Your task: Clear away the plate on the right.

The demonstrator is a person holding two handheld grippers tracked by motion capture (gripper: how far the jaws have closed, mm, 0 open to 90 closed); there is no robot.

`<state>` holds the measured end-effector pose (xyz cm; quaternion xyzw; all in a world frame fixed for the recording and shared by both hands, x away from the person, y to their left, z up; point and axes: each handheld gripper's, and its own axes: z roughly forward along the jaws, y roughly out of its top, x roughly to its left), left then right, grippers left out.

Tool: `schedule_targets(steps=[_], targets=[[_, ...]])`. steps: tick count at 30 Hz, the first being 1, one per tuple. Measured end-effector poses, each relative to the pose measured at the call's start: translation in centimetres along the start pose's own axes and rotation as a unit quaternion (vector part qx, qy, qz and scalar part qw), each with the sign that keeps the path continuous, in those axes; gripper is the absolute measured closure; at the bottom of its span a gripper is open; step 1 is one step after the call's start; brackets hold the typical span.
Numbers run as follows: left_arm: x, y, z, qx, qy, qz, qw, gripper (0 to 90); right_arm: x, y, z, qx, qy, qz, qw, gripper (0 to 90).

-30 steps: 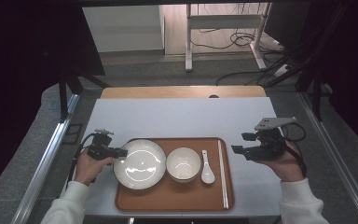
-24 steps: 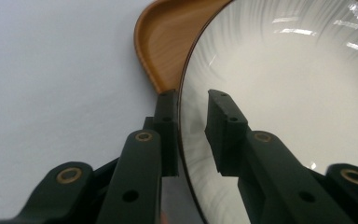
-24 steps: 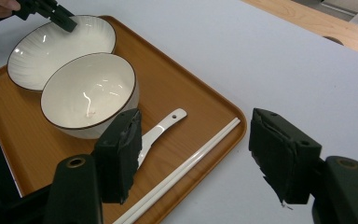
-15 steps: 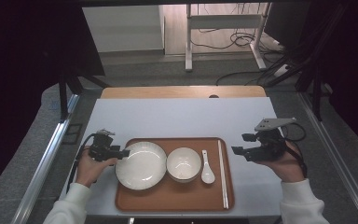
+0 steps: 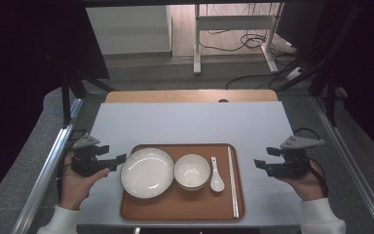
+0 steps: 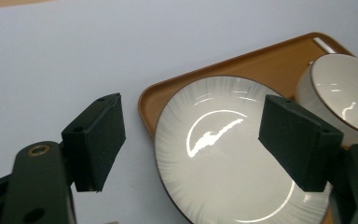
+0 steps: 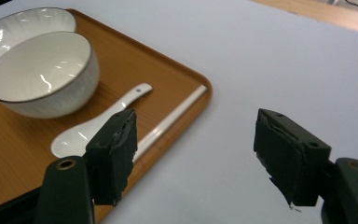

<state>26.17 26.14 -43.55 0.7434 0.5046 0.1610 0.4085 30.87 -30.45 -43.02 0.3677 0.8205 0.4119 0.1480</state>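
Observation:
A brown tray [image 5: 182, 209] lies near the table's front edge. It holds a white ribbed plate [image 5: 147, 172], a white bowl [image 5: 192, 171], a white spoon [image 5: 216, 179] and a pair of pale chopsticks [image 5: 232, 181]. My left gripper [image 5: 118, 161] hovers just left of the plate, open and holding nothing. In the left gripper view its jaws frame the plate [image 6: 223, 158] and the tray's corner [image 6: 168, 91]. My right gripper [image 5: 263, 158] stands open right of the tray, apart from it. The right gripper view shows the bowl [image 7: 37, 70], spoon [image 7: 88, 128] and chopsticks [image 7: 172, 119] beyond its left jaw.
The pale grey table top [image 5: 195, 122] stretches bare behind the tray, with a wooden strip [image 5: 190, 96] along its far edge. Metal rails [image 5: 48, 161] run down both sides. A desk frame and cables [image 5: 233, 44] stand on the floor beyond.
My left gripper has drawn back a little to the left, off the plate's rim. My right gripper has shifted slightly toward the person and to the right. The dishes have not moved.

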Motion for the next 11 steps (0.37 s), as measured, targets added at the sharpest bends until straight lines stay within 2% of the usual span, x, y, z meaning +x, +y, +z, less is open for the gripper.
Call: schedule_targets(steps=[4, 11], targets=[[-0.15, 0.0, -0.52, -0.008, -0.007, 0.003, 0.9999, 21.3, -0.58, -0.83, -0.09, -0.005, 0.0, 0.014, 0.9999, 29.6], [-0.24, 0.11, -0.85, -0.021, -0.011, 0.012, 0.9997, 19.8, -0.46, -0.55, 0.16, -0.016, 0.009, 0.001, 0.9998, 27.9]])
